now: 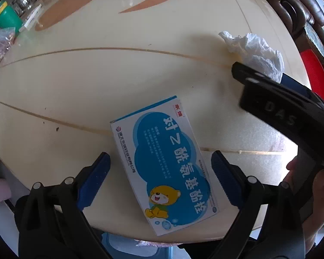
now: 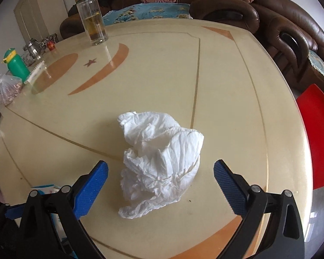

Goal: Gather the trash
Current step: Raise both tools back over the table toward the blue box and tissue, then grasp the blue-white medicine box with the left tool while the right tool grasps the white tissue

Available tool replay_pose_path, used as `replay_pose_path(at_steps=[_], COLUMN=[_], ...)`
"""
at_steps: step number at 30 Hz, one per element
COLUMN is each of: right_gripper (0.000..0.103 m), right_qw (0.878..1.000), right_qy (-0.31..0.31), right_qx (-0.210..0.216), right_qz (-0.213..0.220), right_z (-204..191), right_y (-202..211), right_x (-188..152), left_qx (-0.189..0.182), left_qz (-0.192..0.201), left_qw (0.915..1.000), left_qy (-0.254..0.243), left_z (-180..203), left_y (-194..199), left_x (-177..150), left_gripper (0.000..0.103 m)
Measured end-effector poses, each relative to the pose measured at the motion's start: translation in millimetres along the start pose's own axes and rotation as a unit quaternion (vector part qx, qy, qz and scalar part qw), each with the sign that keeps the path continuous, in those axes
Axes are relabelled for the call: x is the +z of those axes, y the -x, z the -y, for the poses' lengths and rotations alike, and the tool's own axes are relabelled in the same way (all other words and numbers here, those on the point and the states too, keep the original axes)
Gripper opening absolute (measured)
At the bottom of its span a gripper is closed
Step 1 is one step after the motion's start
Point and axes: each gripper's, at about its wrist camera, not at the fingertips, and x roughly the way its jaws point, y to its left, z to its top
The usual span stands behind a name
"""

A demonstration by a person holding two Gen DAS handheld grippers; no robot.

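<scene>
A white and blue medicine box (image 1: 164, 164) with a cartoon bear lies flat near the table's front edge. My left gripper (image 1: 161, 172) is open, its blue pads on either side of the box, not touching it. A crumpled white tissue (image 2: 159, 164) lies on the cream table (image 2: 183, 75). My right gripper (image 2: 161, 180) is open, its pads on either side of the tissue's near end. The tissue also shows in the left wrist view (image 1: 254, 54), behind the right gripper's black body (image 1: 287, 116). A corner of the box shows in the right wrist view (image 2: 45, 188).
A glass bottle (image 2: 92, 15) with a copper lid stands at the far side. A green bottle (image 2: 15, 64), a plastic bag (image 2: 8, 88), a flat white packet (image 2: 35, 73) and metal ware (image 2: 33, 47) crowd the far left. A brown sofa (image 2: 270, 15) and a red chair (image 2: 317, 133) border the table.
</scene>
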Motion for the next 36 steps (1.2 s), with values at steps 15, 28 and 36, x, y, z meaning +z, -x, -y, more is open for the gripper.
replay_pose_path(at_steps=[15, 28, 36], right_gripper=[0.029, 0.019, 0.019], right_qw=[0.999, 0.997, 0.995], right_qy=[0.028, 0.038, 0.045], right_qx=[-0.023, -0.032, -0.035], right_qz=[0.025, 0.056, 0.078], right_z=[-15, -19, -26], right_y=[7, 33, 63], right_x=[-8, -20, -25], left_qx=[-0.026, -0.075, -0.078], left_qz=[0.015, 0.041, 0.076], left_qw=[0.9994, 0.9962, 0.9941], left_qy=[0.018, 0.014, 0.000], left_z=[7, -19, -34], left_y=[14, 23, 40], left_x=[-2, 0, -14], left_gripper=[0.071, 0.070, 0.069])
